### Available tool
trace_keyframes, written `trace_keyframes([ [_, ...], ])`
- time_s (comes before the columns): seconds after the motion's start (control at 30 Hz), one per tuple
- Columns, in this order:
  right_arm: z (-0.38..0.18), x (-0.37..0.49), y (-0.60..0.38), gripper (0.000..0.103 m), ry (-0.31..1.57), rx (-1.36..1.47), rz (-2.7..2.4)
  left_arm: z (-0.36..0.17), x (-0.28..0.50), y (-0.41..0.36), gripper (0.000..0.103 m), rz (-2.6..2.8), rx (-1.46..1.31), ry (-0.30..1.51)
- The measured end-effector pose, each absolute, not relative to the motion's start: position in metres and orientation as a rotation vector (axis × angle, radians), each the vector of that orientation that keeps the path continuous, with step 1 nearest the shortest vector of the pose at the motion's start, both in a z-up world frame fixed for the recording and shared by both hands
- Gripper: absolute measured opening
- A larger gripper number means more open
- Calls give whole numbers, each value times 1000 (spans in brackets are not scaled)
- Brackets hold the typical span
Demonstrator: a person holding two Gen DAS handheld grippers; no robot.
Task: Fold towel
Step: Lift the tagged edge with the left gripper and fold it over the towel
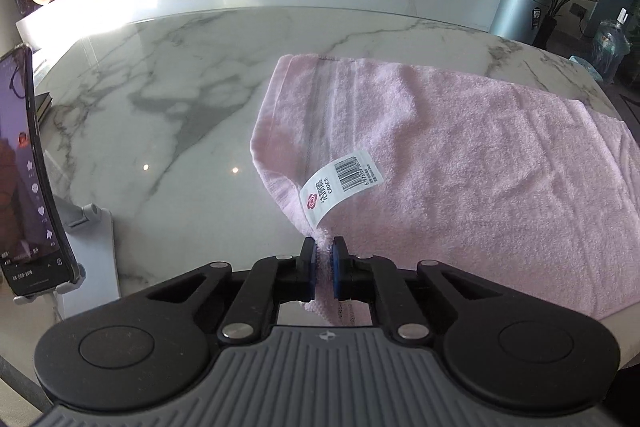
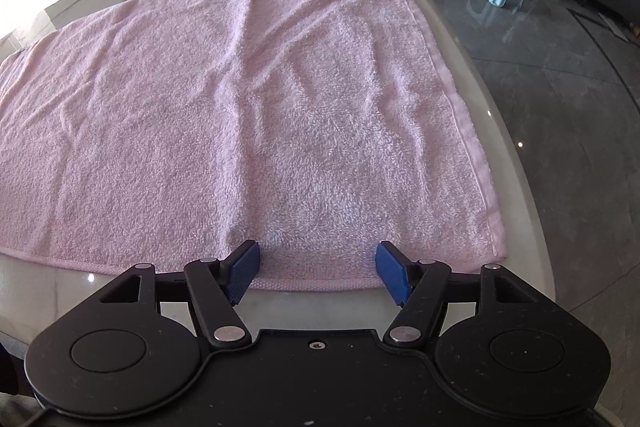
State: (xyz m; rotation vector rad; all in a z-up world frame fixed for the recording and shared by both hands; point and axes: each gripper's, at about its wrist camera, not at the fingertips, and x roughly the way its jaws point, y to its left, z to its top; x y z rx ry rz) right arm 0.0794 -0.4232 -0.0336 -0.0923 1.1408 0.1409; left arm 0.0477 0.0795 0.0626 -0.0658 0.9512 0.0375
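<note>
Pink towel [image 1: 460, 163] corner pinched, left gripper [image 1: 324, 267]; tip hidden (probably hem).

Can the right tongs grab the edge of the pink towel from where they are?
Probably yes. The right tongs are open, straddling the pink towel's near hem on the marble table, with nothing in between.

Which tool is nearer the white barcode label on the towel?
Left. The left tool is shut on the towel corner just below the label; the right tool sits open at the near hem, label unseen there.
</note>
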Motion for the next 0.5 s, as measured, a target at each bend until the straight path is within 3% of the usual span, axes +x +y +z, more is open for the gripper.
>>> trace_keyframes([
  [0.5, -35, 82, -421, 73, 1151, -101, 170, 138, 67, -58, 6, -292, 62, 782],
])
